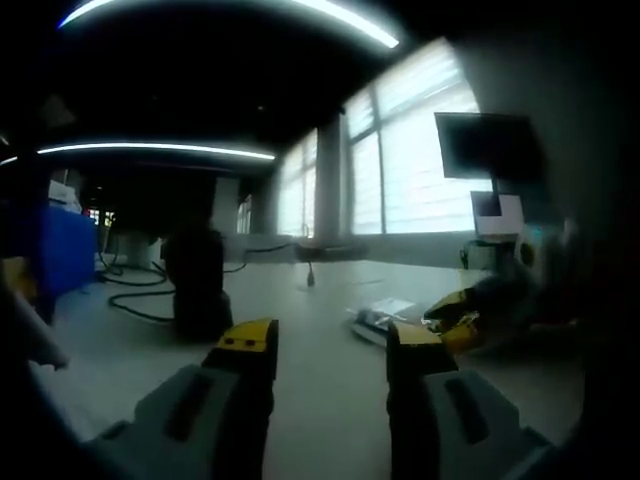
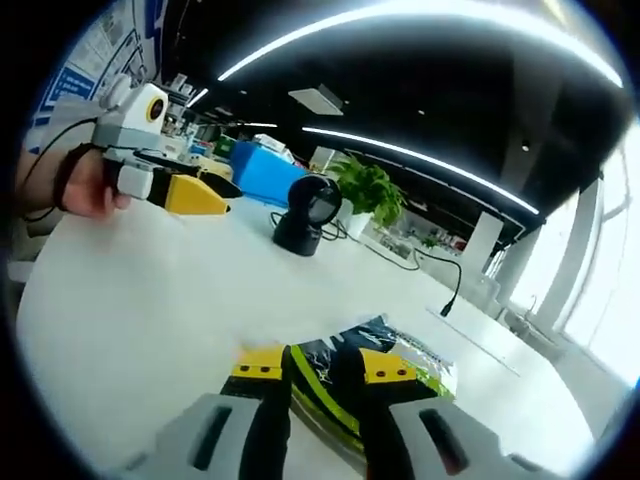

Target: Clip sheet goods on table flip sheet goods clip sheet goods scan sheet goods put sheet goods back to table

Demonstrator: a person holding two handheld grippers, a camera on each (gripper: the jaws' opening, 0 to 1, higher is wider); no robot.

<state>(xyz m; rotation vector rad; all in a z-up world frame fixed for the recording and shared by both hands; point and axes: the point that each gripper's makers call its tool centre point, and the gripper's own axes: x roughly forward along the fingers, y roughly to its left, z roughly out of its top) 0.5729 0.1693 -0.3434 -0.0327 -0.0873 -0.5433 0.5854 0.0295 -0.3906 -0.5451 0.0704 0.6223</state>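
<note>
Right gripper view looks down its own 2 yellow-tipped jaws: the right gripper [image 2: 322,368] is closed on the sheet goods [image 2: 385,362], a flat packet printed in black, green and white. The jaws pinch its near edge while the rest lies out on the white table [image 2: 150,310] beyond them. Across the table stands a black scanner [image 2: 308,214] on a round base, with a cable trailing off behind it, a blue box [image 2: 262,170] and a green plant [image 2: 370,190] farther back. At the upper left a hand [image 2: 85,188] holds the left gripper [image 2: 205,192] above the table, well apart from the packet.

Left gripper view is dim. The left gripper's [image 1: 330,345] jaws stand apart with nothing between them, above the tabletop [image 1: 320,400]. The scanner [image 1: 197,282] is a dark shape to the left. To the right, the packet [image 1: 385,315] lies on the table with the right gripper's yellow tip [image 1: 452,318] at it.
</note>
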